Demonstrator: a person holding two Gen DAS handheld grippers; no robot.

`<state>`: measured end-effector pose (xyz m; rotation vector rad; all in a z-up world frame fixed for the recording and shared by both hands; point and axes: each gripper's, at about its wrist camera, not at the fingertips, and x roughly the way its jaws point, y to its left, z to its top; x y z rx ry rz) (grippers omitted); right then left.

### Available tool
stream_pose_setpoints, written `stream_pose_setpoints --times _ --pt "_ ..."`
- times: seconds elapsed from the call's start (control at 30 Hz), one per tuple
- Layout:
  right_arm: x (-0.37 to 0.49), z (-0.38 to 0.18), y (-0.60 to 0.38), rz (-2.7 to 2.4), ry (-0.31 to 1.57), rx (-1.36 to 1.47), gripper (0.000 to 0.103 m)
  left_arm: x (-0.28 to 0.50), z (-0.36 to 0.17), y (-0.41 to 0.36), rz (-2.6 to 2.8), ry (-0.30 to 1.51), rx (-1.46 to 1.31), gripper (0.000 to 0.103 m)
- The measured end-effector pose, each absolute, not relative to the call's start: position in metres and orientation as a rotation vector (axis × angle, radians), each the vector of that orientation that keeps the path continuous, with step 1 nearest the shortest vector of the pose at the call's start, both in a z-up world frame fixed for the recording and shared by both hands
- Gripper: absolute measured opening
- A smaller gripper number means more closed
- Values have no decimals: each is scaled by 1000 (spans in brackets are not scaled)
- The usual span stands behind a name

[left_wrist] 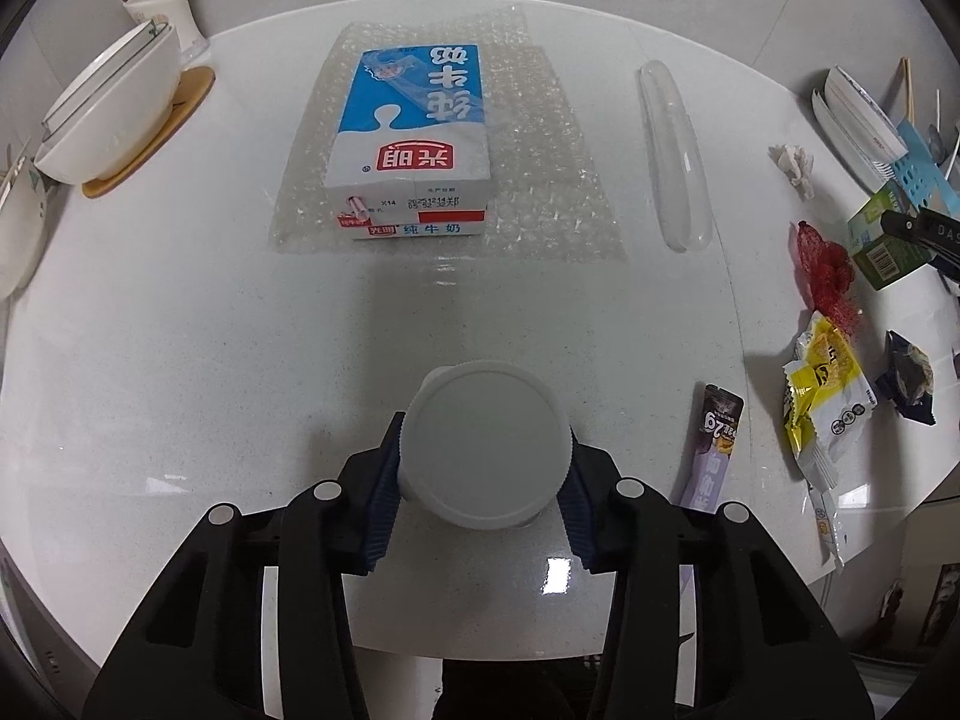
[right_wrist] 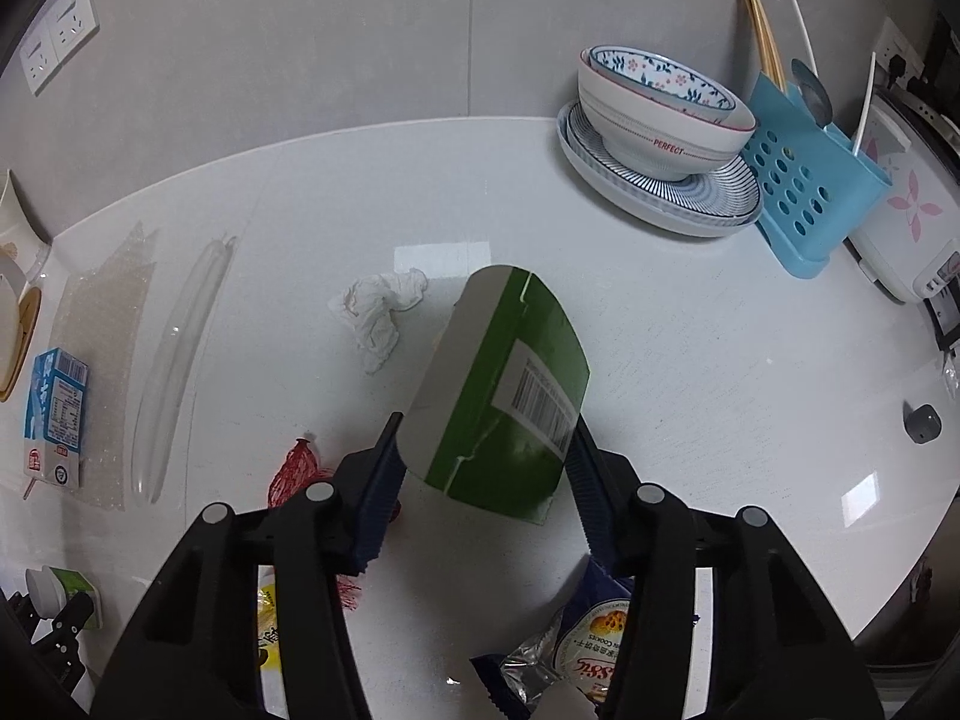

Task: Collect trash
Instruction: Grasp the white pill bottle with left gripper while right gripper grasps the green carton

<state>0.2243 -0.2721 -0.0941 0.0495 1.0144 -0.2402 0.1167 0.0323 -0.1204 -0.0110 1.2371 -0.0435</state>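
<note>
Two grips on. Left gripper (left_wrist: 480, 468), jaws part closed, pads pressed to the sides of a white lidded jar (left_wrist: 485, 450) on the white table (left_wrist: 180, 360); contents unseen. Right gripper (right_wrist: 485, 468) clamps a green carton (right_wrist: 510, 390), tilted. Milk carton (left_wrist: 414, 138) lies on bubble wrap (left_wrist: 540, 180). Bowl nested in bowl (right_wrist: 666, 114) on plates (right_wrist: 660, 198). Crumpled tissue (right_wrist: 378, 312) beside green carton.

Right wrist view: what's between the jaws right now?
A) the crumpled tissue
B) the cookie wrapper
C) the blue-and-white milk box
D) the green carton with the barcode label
D: the green carton sits between the right gripper's jaws, both blue pads against its sides, while the crumpled tissue lies on the white table beyond it and the milk box stands far off at the left edge.
</note>
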Motion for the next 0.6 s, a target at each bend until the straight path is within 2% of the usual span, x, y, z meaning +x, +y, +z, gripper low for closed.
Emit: stream_pose_setpoints --times 0.6 --pt "183 -45 -267 -183 927 45 50 114 -73 23 -63 1147 -36 44"
